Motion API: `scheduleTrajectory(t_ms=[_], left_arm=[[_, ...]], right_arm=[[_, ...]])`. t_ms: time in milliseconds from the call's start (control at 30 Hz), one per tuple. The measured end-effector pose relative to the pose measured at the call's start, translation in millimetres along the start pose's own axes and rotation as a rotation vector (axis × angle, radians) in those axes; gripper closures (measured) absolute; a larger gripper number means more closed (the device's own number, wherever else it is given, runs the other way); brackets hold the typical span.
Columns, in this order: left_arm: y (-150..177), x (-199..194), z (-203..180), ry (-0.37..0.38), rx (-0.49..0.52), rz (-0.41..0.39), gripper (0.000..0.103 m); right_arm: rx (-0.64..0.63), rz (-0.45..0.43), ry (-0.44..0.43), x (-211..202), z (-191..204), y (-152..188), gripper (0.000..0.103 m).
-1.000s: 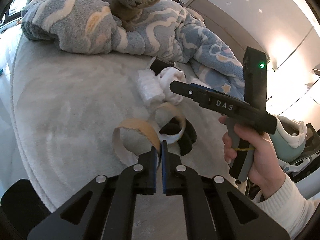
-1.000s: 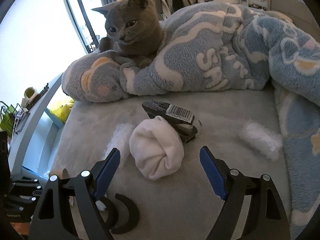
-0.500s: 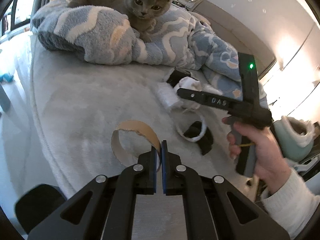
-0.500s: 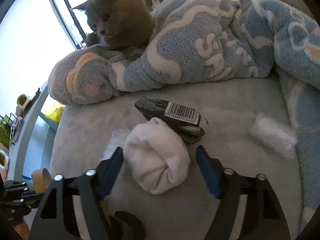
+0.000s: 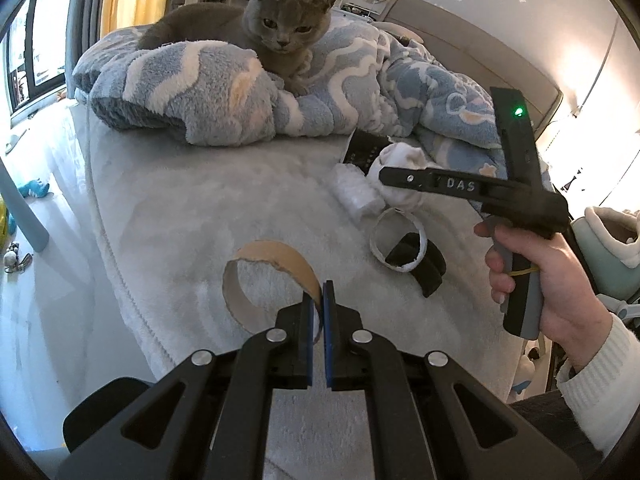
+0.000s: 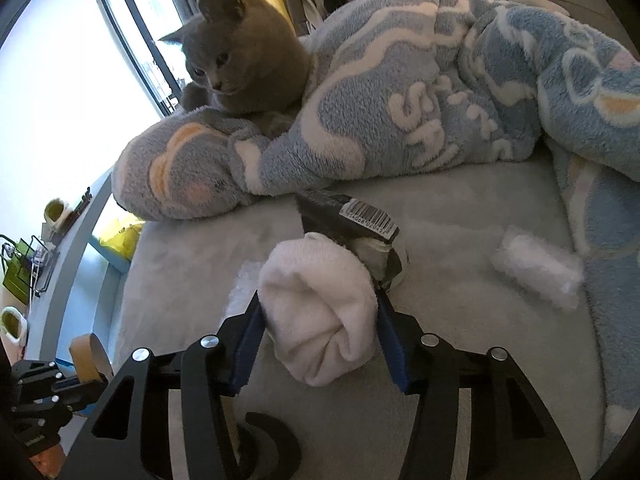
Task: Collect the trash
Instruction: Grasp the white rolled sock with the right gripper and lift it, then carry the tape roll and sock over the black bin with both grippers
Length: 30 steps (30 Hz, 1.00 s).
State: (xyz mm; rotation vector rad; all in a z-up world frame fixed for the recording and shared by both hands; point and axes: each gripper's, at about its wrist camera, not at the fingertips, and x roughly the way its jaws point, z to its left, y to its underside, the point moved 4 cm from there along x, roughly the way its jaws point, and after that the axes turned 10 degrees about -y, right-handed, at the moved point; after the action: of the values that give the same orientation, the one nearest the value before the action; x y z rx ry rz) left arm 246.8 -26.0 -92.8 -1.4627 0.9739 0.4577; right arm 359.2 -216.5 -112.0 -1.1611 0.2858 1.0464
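On the grey bed cover (image 5: 192, 208) lies scattered trash. My left gripper (image 5: 321, 292) is shut on one end of a torn brown cardboard ring (image 5: 276, 256), held just above the cover. My right gripper (image 6: 318, 304) is closing on a rolled white sock-like bundle (image 6: 316, 276), and both blue pads touch its sides. The bundle leans against a black packet with a barcode (image 6: 360, 220). In the left wrist view a hand (image 5: 552, 280) holds the right gripper (image 5: 394, 180) over that same bundle (image 5: 404, 158).
A grey cat (image 5: 280, 28) lies on a blue fleece blanket (image 5: 360, 92) at the back of the bed. A white fluffy wad (image 6: 536, 272), another wad (image 5: 356, 196), a white ring (image 5: 396, 240) and black curved pieces (image 5: 430, 276) lie near the bed's front edge.
The right gripper's fingers came together from wide open until they touch the white bundle. The left gripper lifted and tilted a little with the cardboard ring. The cat turned its head.
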Motion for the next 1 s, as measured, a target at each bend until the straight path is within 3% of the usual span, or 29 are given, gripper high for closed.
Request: scheduleTrajectory(t_ms=[400,700,1000], left_arm=[[26,-35,9,-0.073,-0.014,-0.02,0.098],[51,-62,31,-0.146,-0.048,-0.03,0.098],[73,-84,57,-0.217,-0.095,-0.036,0.098]], right_arm=[[-0.026,-0.048,-0.061,-19,42,12,0.049],[-0.127,-0.08,-0.092,-35,92,27,0.049],[-0.221,-0.058,-0.135,-31,146,46,0.049]])
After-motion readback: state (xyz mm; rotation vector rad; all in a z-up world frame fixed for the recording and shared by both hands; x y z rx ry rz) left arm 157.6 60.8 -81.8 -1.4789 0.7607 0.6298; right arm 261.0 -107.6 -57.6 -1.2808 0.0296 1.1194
